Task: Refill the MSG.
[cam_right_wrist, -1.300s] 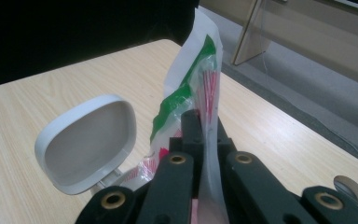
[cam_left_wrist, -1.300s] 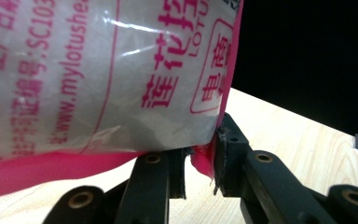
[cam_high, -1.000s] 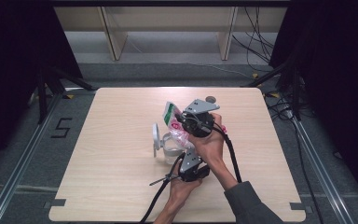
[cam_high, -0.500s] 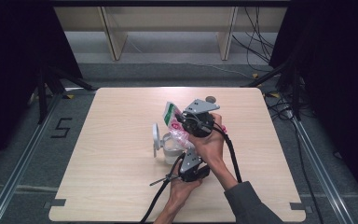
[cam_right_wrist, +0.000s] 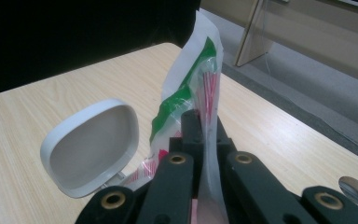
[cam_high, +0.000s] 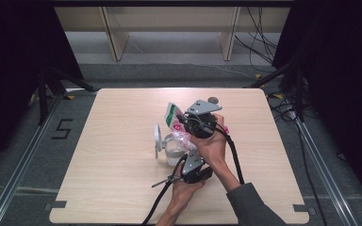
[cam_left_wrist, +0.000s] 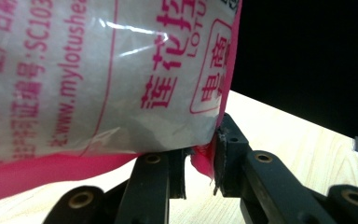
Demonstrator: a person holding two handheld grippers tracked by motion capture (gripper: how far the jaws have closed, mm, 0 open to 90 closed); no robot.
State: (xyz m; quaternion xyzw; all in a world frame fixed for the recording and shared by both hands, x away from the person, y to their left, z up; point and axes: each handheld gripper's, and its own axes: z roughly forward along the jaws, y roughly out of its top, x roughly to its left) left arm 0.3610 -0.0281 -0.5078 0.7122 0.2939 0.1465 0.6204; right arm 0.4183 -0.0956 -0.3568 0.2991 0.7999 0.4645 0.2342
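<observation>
My right gripper (cam_right_wrist: 204, 140) pinches the bag (cam_right_wrist: 193, 88) top, my left gripper (cam_left_wrist: 200, 161) pinches its pink bottom edge. Thin film may slip or tear, spilling beside the container (cam_high: 172, 146).

Wood table (cam_high: 113, 179) w/ white lidded container (cam_high: 169, 150) on it.

Pink print is carried on the clear plastic bag (cam_left_wrist: 98, 79) in the left gripper view: the web address "www.mylotushe…", cut off at the frame's edge, the code "SC103…", and Chinese characters, among them "莲花", above Latin letters beginning "LOTU". A large "5" is marked on the grey floor (cam_high: 62, 128) left of the tabletop.
</observation>
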